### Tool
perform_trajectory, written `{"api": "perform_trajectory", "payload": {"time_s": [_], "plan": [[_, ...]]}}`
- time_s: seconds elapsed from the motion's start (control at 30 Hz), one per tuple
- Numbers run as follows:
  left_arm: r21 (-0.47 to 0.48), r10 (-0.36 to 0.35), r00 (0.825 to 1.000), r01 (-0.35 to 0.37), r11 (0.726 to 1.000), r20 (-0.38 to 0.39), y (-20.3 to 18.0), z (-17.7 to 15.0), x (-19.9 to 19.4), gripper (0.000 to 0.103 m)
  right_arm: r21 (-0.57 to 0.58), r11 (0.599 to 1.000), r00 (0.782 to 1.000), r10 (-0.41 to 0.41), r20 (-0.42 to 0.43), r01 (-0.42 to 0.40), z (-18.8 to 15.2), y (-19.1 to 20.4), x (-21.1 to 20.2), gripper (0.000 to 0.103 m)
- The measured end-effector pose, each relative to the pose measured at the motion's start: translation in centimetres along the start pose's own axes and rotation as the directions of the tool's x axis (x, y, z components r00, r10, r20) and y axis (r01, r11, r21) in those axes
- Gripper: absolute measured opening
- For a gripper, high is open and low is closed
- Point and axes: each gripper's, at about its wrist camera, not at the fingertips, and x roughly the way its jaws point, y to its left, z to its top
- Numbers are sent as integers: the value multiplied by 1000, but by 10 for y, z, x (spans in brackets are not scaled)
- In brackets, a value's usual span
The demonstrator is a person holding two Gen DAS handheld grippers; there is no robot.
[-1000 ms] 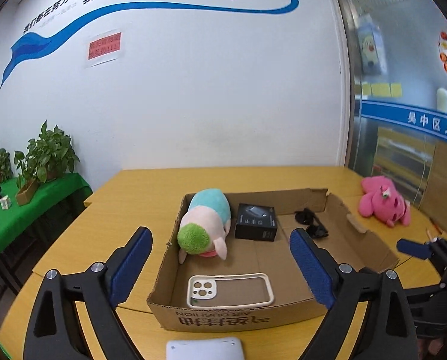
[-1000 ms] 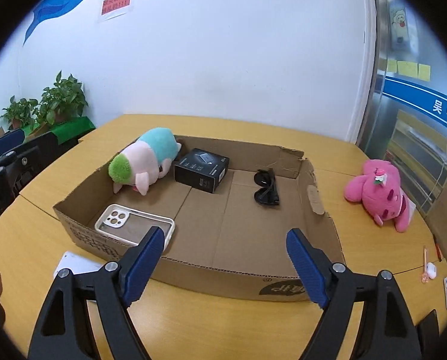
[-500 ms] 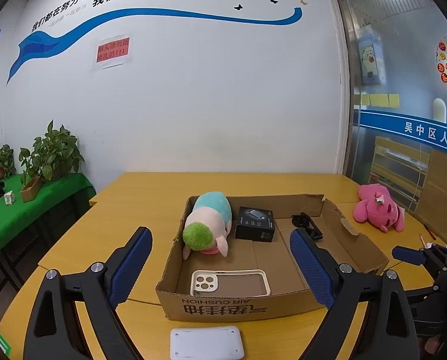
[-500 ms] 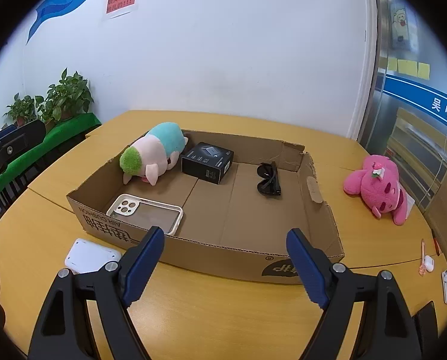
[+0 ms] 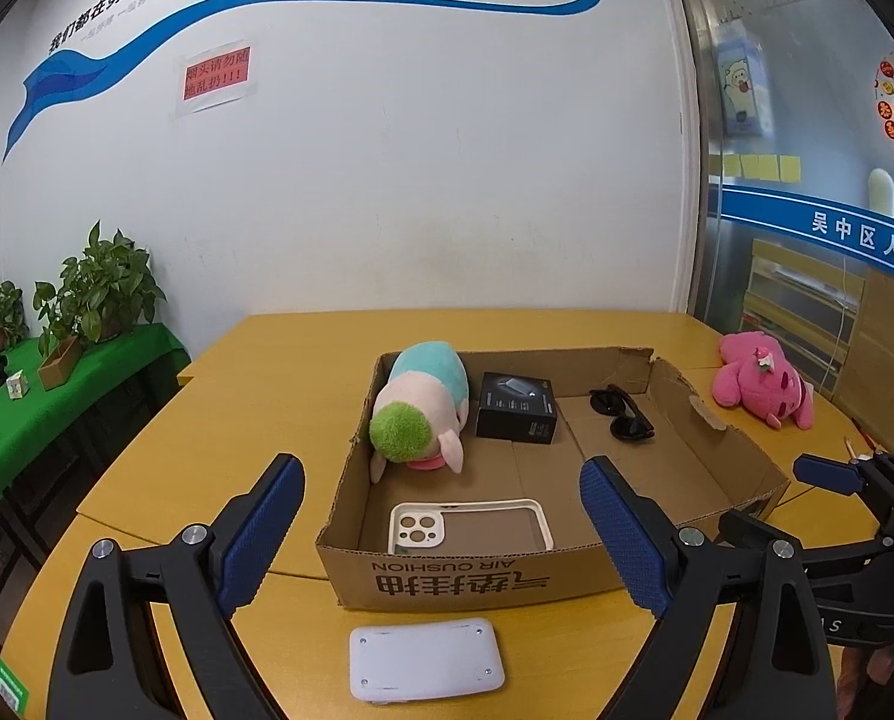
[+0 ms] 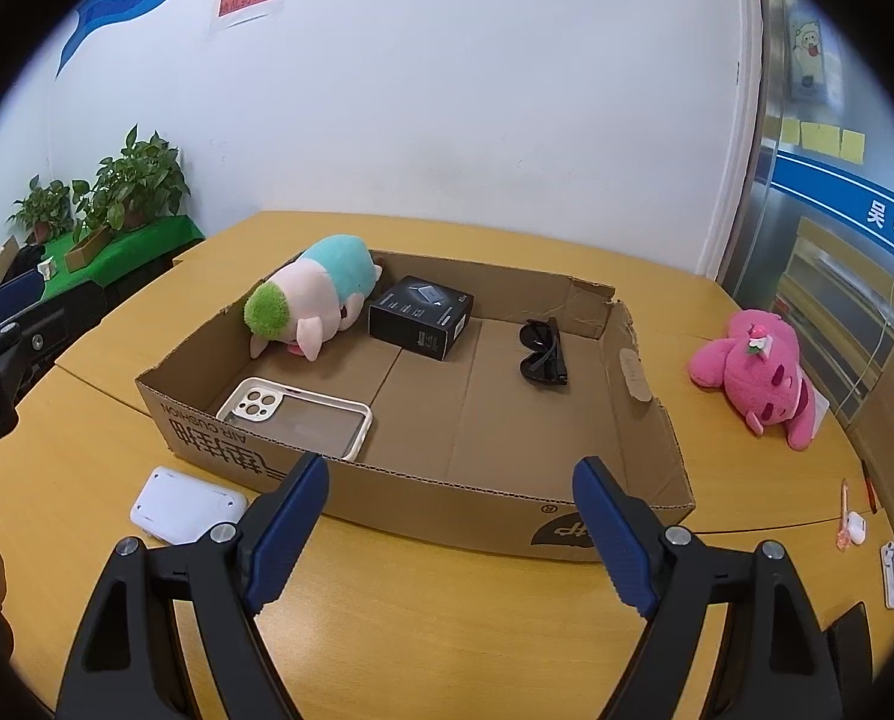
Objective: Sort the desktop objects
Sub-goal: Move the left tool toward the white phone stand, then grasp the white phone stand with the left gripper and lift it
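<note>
- Cardboard box [image 5: 465, 579] sits open-topped on the yellow wooden table [image 5: 279, 372], its printed front wall facing both cameras.
- Inside it, at the far left corner, lies a plush toy [image 5: 423, 408] with a green tuft, pink body and teal back; just beside it on the right stands a black carton [image 5: 516, 408].
- Sunglasses [image 5: 621, 414] lie on the box floor to the right of the black carton, apart from it.
- A clear phone case [image 5: 468, 528] with a white rim lies flat against the near wall, camera cut-outs toward the left.
- Outside the box, a white flat device [image 5: 426, 660] rests on the table just in front of the printed wall, between the left gripper's fingers in the left wrist view.
- A pink plush toy [image 6: 753, 369] lies on the table well to the right of the box; small white items [image 6: 855, 531] sit near the table's right edge.
- Left gripper [image 5: 441, 531] hovers before the box, blue pads spread wide, holding nothing.
- Right gripper [image 6: 450, 534] likewise is spread wide and empty, aimed at the box's near right wall.
- Potted plants [image 5: 96, 294] stand on a green-covered side table at far left.
</note>
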Motion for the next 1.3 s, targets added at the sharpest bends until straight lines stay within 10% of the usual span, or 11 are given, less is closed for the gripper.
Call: {"api": "perform_trajectory", "payload": {"time_s": [0.27,0.5,0.87,1.0,1.13,1.3], "plan": [[-17,-29,996,27,999,-80,16,-13,15,96,-13,1000,1000,25,-16,-25,-1,12,8,84],[-200,-109,970,65,978,-218,65,-45,39,96,11,961,953,274,-127,-275,-23,31,34,84],[-367,-340,795,160,916,-502,93,-108,125,94,64,875,818,472,-329,-480,-53,93,108,84],[-379,-379,751,185,907,-541,86,-120,142,63,33,857,787,487,-378,-514,-56,115,130,84],[-354,-366,757,190,916,-541,80,-117,139,56,18,811,747,548,-376,-585,-55,133,135,86],[-333,-368,780,217,918,-507,66,-111,123,49,9,811,762,554,-335,-585,-54,130,127,86]]}}
